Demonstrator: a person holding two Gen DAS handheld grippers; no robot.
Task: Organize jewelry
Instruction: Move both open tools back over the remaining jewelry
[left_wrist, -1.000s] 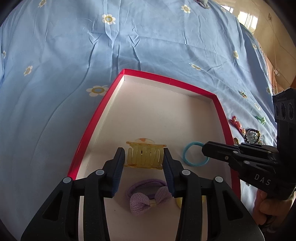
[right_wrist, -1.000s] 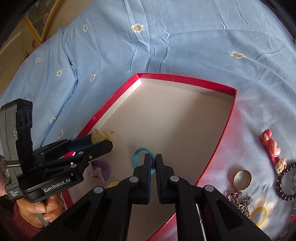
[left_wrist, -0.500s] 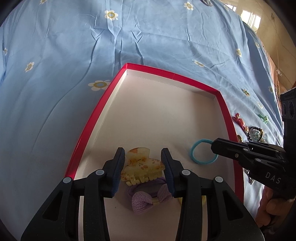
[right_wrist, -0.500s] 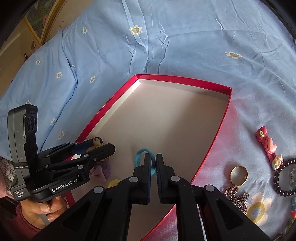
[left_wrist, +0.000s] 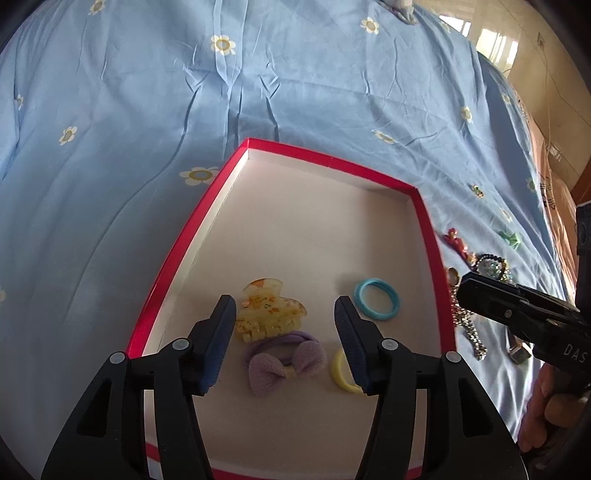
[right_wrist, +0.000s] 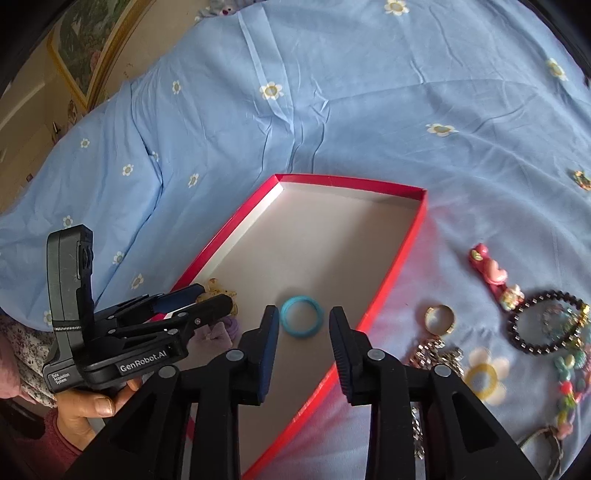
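Now: left claw apart, empty, over hair clip | right claw apart, empty, above blue ring

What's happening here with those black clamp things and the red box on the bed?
A person holds a two-finger gripper in each hand and is sorting hair accessories and jewelry into a red box on a blue bedspread. Both the left gripper and right gripper are open and empty. A yellow claw clip, purple bow tie and blue ring lie inside; a gold ring and bead bracelet wait outside.
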